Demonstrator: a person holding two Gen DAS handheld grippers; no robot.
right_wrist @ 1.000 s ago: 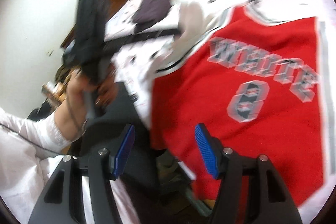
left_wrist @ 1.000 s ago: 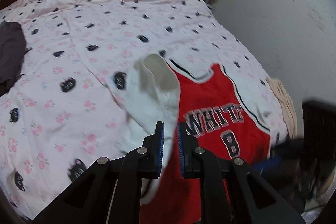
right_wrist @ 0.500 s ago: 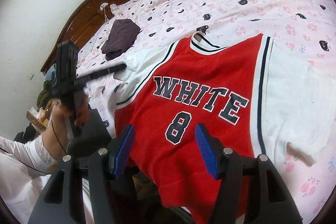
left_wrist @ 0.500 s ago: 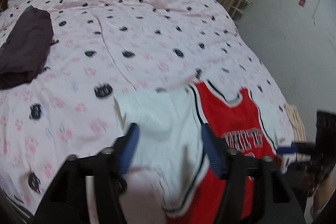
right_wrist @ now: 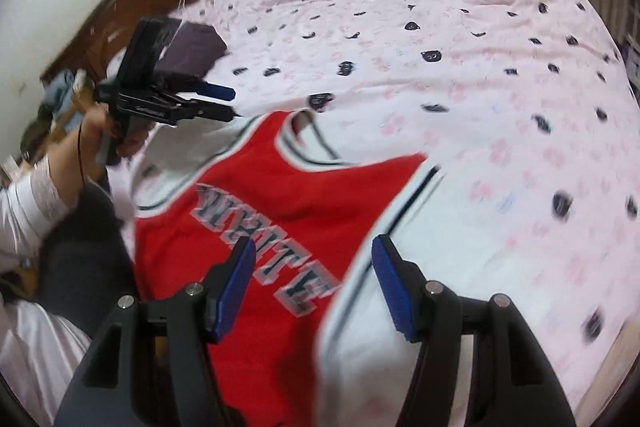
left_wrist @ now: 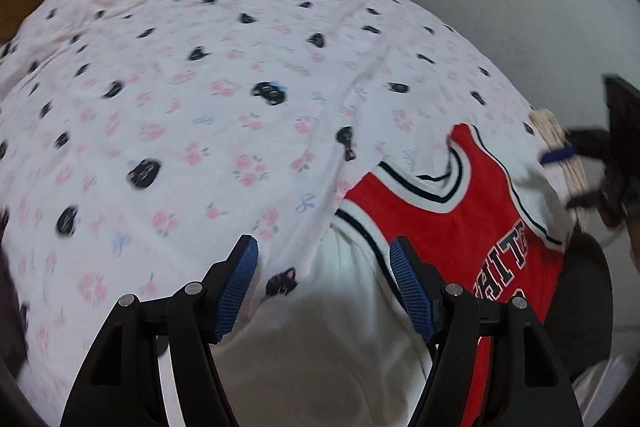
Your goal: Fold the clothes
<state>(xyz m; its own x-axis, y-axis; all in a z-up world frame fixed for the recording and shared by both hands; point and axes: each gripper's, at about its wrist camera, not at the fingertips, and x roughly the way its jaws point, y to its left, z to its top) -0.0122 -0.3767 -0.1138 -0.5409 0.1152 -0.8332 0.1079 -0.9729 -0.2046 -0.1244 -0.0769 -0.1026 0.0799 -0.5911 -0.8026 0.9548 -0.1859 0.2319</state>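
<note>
On the bed [left_wrist: 200, 75], the jersey [right_wrist: 304, 195] is laid flat, unfolded. Both tools, left tool [left_wrist: 324, 287] and right tool [right_wrist: 312, 287], are held open, empty. A sleeve probably gets grabbed next.

one jersey [right_wrist: 328, 187], red with white sleeves, dark trim and the word "white" across the chest, lies on one bed [left_wrist: 200, 67] under a single pink sheet printed with many black cat faces and small flowers, too many and too blurred to count. one dark folded garment [right_wrist: 192, 47] sits toward ten o'clock in the right wrist view. two grippers: the left gripper [left_wrist: 324, 287] and the right gripper [right_wrist: 312, 283], each with two blue-padded jaws. one hand [right_wrist: 116, 131] shows, at nine o'clock in the right wrist view. one wooden headboard [right_wrist: 132, 11] stands behind it.
</note>
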